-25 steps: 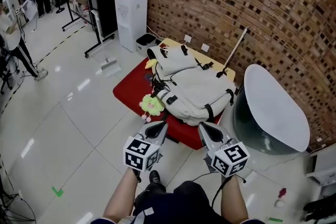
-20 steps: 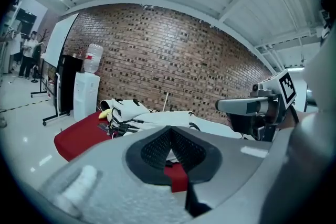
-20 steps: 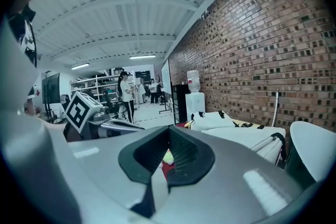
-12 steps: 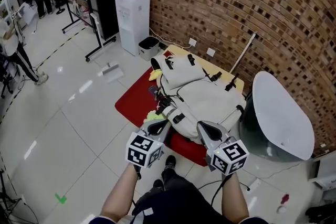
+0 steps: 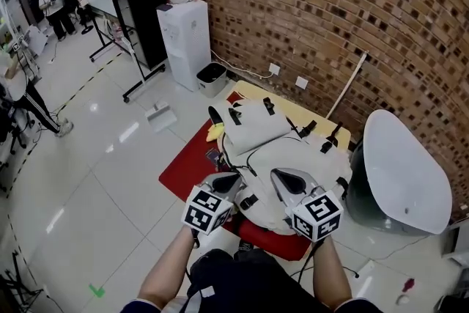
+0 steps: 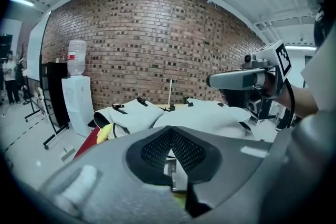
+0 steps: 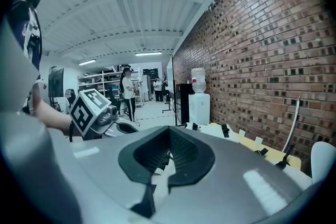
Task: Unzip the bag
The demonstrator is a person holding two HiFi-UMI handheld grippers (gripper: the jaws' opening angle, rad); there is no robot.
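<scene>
Left gripper (image 5: 228,178): jaws closed pad to pad, nothing gripped. It points forward and somewhat downward, marker cube uppermost, carried on a bare left forearm (image 5: 167,271) that reaches in from the bottom of the head view.

Right gripper (image 5: 280,175): jaws likewise together and empty. It is aimed forward at a shallower downward tilt, on the right forearm (image 5: 331,276), side by side with the left one and apart from it.

Both tips: over the near edge of the off-white backpack (image 5: 282,139); whether they touch it cannot be told.

Backpack: black straps and buckles, lying flat on a red mat (image 5: 179,166), far end over a yellow board (image 5: 300,108).

Beyond: white water dispenser (image 5: 185,33) against a brick wall (image 5: 352,4).
</scene>
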